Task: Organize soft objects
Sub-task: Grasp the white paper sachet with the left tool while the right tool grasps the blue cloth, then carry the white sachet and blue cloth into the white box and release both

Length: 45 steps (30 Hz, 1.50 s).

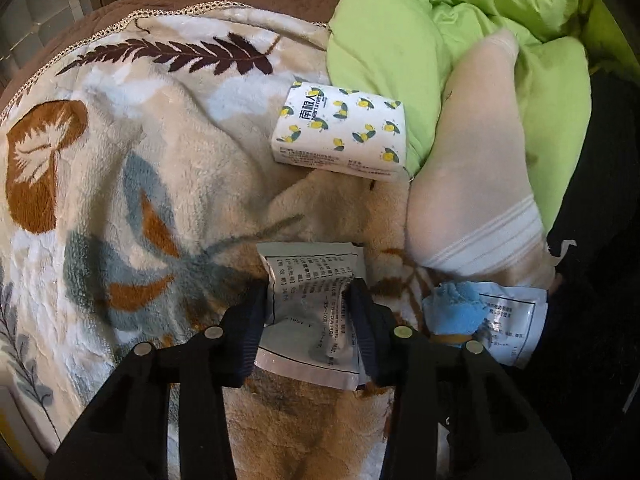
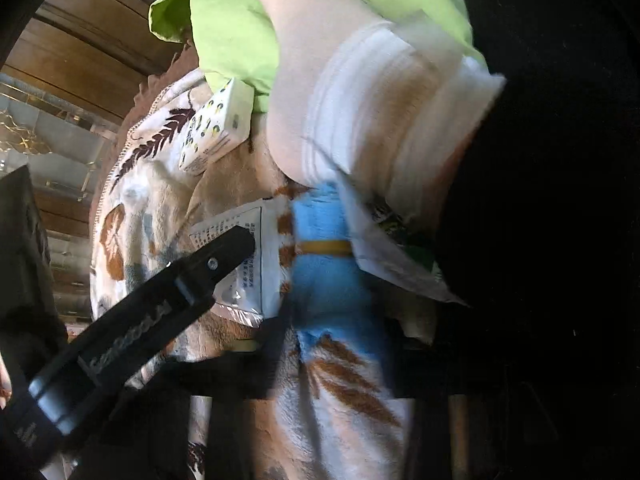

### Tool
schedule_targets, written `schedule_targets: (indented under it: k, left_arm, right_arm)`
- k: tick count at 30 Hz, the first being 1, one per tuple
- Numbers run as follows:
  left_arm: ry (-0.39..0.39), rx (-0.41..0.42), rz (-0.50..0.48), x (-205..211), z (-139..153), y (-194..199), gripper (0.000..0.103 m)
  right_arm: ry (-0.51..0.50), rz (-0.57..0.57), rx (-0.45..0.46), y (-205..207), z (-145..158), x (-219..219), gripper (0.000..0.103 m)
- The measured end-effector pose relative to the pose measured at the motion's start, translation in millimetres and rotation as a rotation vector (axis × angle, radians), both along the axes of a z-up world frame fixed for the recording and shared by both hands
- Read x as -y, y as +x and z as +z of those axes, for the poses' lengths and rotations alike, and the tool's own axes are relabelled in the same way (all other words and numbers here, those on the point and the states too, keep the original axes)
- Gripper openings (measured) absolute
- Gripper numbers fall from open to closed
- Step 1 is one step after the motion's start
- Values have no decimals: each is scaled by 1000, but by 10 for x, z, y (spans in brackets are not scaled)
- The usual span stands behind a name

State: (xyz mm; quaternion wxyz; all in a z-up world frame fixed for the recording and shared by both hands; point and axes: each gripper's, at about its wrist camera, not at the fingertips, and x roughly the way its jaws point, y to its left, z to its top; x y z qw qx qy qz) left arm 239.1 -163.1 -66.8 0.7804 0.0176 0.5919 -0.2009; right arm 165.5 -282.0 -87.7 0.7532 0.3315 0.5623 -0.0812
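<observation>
My left gripper point(image 1: 310, 312) is shut on a white printed packet point(image 1: 312, 276), which it holds just above the leaf-patterned plush blanket point(image 1: 120, 160). The packet point(image 2: 244, 264) and a left finger point(image 2: 224, 256) also show in the right wrist view. A lemon-print tissue pack point(image 1: 340, 132) lies on the blanket beyond it; it also shows in the right wrist view point(image 2: 216, 128). A rolled blue cloth point(image 2: 328, 264) with a yellow band lies beside a second white packet point(image 1: 508, 320). In the right wrist view my own fingers are dark and blurred below the blue cloth.
A green quilt point(image 1: 400, 40) is piled at the back right. A foot in a sheer white sock point(image 1: 472, 184) rests on the blanket to the right, above the blue cloth. Dark clothing point(image 1: 592, 240) fills the far right. Wooden furniture point(image 2: 80, 40) stands behind.
</observation>
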Motion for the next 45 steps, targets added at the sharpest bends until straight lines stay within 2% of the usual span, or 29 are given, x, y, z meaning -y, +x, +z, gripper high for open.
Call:
schedule_targets:
  k: [1,7,13,20,28,35,39,45]
  left_arm:
    - [-12,1,-1,-18,4,-15,37]
    - [-90,-30,64,-514,86,-83,35]
    - [-132,1,150,-1125,290,-379,35]
    - [-135,77,246,-1684,642,-840,35]
    - [-128,143,377,-2385,863,-1286,35]
    - [-83,212,506,-3157,1104,-1697,35]
    - [-63,222,571,-3511,1124,-1843,35]
    - [-27,217,624,-3802,1023,-1945,35]
  right_arm:
    - [14,8,13,-32,-16,36,20]
    - [51,59,72,-125,23,54,19]
    - [78,119,134,-265,170,-11,19]
    - [136,209,185,-412,393,-232,19]
    - [170,359,206,-468,543,-817,19]
    - [175,509,217,-560,707,-1438,19]
    - [162,624,226,-657,811,-1885,19]
    - [142,768,236,-750,947,-2504,21]
